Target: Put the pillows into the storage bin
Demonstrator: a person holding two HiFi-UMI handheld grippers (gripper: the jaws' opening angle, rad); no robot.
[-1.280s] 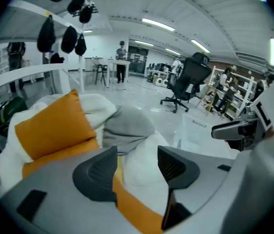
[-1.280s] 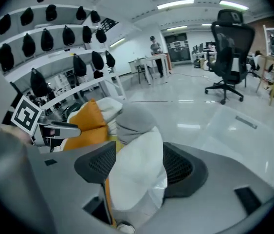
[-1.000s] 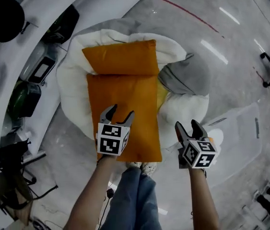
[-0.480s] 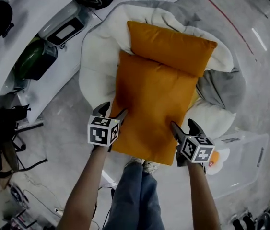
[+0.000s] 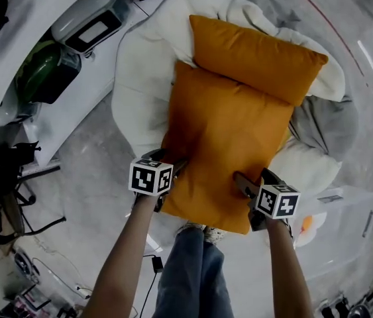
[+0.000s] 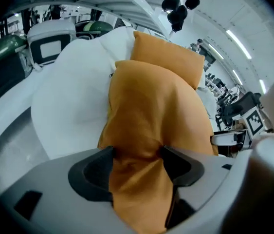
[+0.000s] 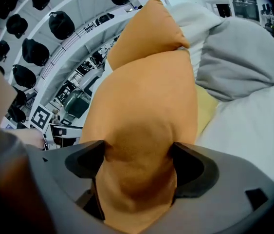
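Observation:
Two orange pillows lie on a white cushion heap (image 5: 140, 71): a near one (image 5: 232, 138) and a far one (image 5: 259, 58) overlapping its far edge. My left gripper (image 5: 173, 161) is at the near pillow's near left corner, and my right gripper (image 5: 256, 179) is at its near right corner. Both sets of jaws are opening wide. In the left gripper view the pillow's edge (image 6: 141, 130) fills the gap of the left gripper (image 6: 137, 162). In the right gripper view the pillow's corner (image 7: 146, 130) bulges through the right gripper (image 7: 139, 162).
A clear plastic storage bin (image 5: 348, 230) stands on the floor at the lower right. A grey pillow (image 5: 335, 121) rests right of the orange ones. White benches with a green machine (image 5: 44, 71) run along the left. My own legs (image 5: 189, 270) are below.
Both grippers have moved forward from above the near orange pillow down onto its near corners. Their jaws stand wider, with the pillow between them.

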